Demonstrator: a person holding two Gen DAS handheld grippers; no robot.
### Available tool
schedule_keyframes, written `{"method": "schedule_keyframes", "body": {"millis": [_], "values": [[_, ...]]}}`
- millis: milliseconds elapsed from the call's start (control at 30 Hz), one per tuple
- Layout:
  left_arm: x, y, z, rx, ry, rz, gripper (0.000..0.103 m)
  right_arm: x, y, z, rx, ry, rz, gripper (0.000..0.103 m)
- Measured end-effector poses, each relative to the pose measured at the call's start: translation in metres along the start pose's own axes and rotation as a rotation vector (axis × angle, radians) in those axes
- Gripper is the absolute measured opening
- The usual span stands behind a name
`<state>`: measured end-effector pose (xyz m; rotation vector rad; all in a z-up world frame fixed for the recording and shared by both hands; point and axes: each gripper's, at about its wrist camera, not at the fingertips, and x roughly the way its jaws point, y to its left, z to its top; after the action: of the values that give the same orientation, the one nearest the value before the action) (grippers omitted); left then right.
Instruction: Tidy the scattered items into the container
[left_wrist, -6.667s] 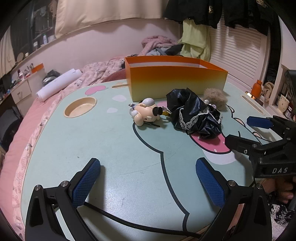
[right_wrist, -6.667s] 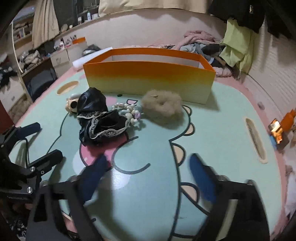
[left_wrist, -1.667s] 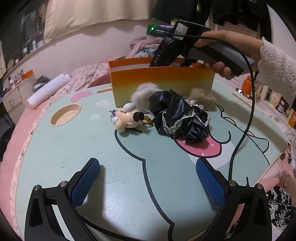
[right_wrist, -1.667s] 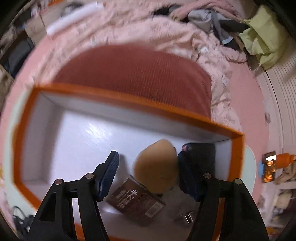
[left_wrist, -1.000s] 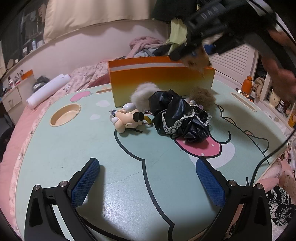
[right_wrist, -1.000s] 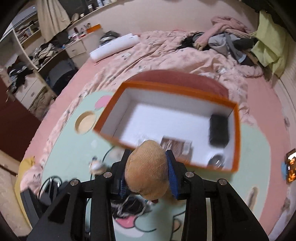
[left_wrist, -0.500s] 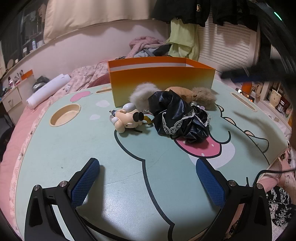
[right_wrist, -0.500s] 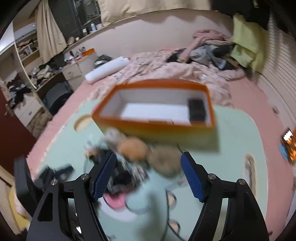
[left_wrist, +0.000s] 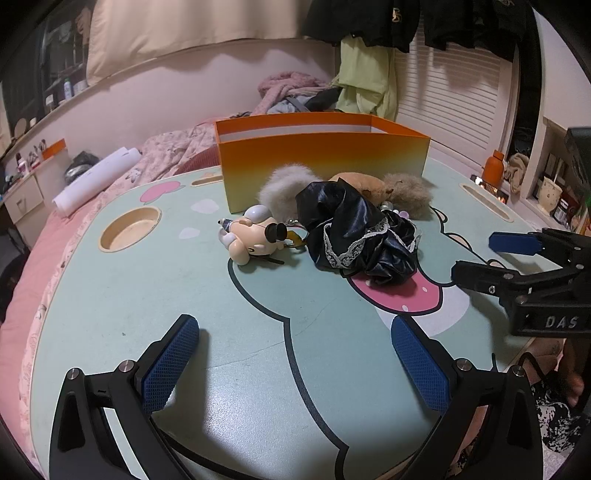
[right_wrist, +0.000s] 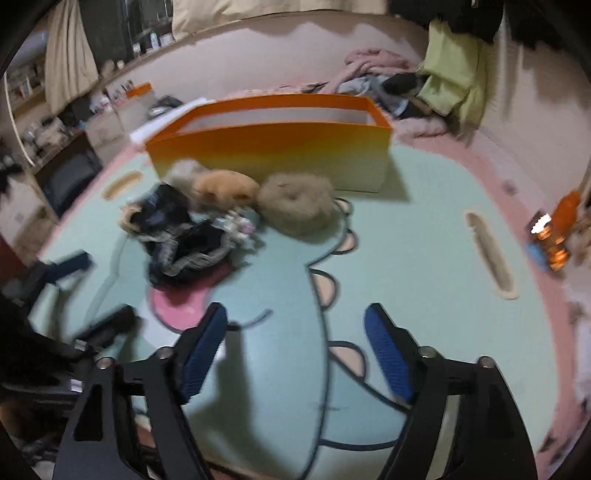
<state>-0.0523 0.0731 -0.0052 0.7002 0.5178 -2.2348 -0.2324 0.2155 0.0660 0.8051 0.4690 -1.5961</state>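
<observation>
An orange box stands at the far side of the mint table; it also shows in the right wrist view. In front of it lie a cream cartoon toy, a black lace-trimmed scrunchie, a white fluffy scrunchie, a tan plush and a beige fluffy scrunchie. In the right wrist view the tan plush and beige scrunchie lie by the box. My left gripper is open and empty near the front edge. My right gripper is open and empty, also seen in the left wrist view.
A round cup recess lies at the table's left and a slot at its right. A pink bed with a white roll lies behind. An orange bottle stands on the right shelf.
My right gripper carried the tan plush away from the box, let it go among the items on the table, and has drawn back low to the front right, open.
</observation>
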Motion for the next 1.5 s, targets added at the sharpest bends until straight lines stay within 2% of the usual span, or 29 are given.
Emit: {"method": "schedule_keyframes", "body": {"millis": [67, 100, 133, 300, 400, 467, 533, 600, 667, 767, 800, 900, 1000, 1100, 1167, 1200, 1233, 1333, 1500], "values": [[0.0, 0.0, 0.0, -0.001, -0.001, 0.004, 0.103, -0.002, -0.003, 0.001, 0.009, -0.012, 0.003, 0.089], [0.0, 0.0, 0.0, -0.001, 0.0, 0.005, 0.103, -0.001, -0.004, 0.0, 0.008, -0.015, 0.008, 0.1], [0.0, 0.0, 0.0, -0.003, 0.0, 0.006, 0.103, 0.002, -0.002, 0.001, -0.005, -0.008, 0.004, 0.103], [0.0, -0.001, 0.0, -0.004, -0.001, 0.007, 0.103, 0.002, -0.005, -0.001, -0.012, -0.033, 0.01, 0.103], [-0.004, 0.002, -0.003, 0.019, -0.001, -0.025, 0.103, 0.001, -0.005, -0.002, -0.009, -0.041, 0.01, 0.103], [-0.005, 0.002, 0.001, 0.012, 0.05, -0.012, 0.103, 0.004, -0.005, -0.002, -0.009, -0.042, 0.01, 0.103], [-0.003, 0.003, 0.01, 0.016, 0.136, -0.034, 0.103, 0.004, -0.006, -0.002, -0.006, -0.043, 0.012, 0.103], [-0.012, 0.011, 0.031, -0.032, 0.182, -0.103, 0.103, 0.006, -0.009, -0.001, -0.004, -0.044, 0.015, 0.103], [-0.026, 0.021, 0.062, -0.074, 0.152, -0.146, 0.103, 0.006, -0.009, 0.0, -0.004, -0.046, 0.015, 0.103], [-0.048, 0.033, 0.127, -0.151, 0.083, -0.124, 0.103, 0.006, -0.009, 0.0, -0.003, -0.048, 0.014, 0.103], [-0.048, 0.034, 0.148, -0.179, 0.1, -0.107, 0.103, 0.007, -0.008, -0.001, -0.003, -0.049, 0.014, 0.103], [-0.019, 0.027, 0.201, -0.227, 0.252, -0.062, 0.103, 0.007, -0.008, -0.001, -0.002, -0.05, 0.014, 0.103], [0.031, 0.015, 0.229, -0.277, 0.408, -0.115, 0.103, 0.007, -0.008, -0.001, -0.002, -0.052, 0.015, 0.103], [0.086, 0.0, 0.23, -0.282, 0.555, -0.086, 0.102, 0.006, -0.009, -0.001, 0.0, -0.057, 0.015, 0.103], [0.119, -0.008, 0.223, -0.275, 0.643, -0.03, 0.094, 0.007, -0.01, -0.001, 0.001, -0.06, 0.017, 0.103], [0.13, -0.011, 0.218, -0.271, 0.682, -0.022, 0.086, 0.007, -0.011, -0.001, 0.001, -0.062, 0.019, 0.103], [0.14, -0.013, 0.215, -0.274, 0.719, -0.028, 0.083, 0.007, -0.012, -0.002, 0.001, -0.063, 0.02, 0.103], [0.152, -0.014, 0.214, -0.297, 0.758, -0.031, 0.083, 0.008, -0.013, -0.001, 0.003, -0.067, 0.021, 0.103], [0.163, -0.019, 0.21, -0.254, 0.814, 0.032, 0.083, 0.009, -0.012, -0.001, 0.004, -0.07, 0.02, 0.103]]}}
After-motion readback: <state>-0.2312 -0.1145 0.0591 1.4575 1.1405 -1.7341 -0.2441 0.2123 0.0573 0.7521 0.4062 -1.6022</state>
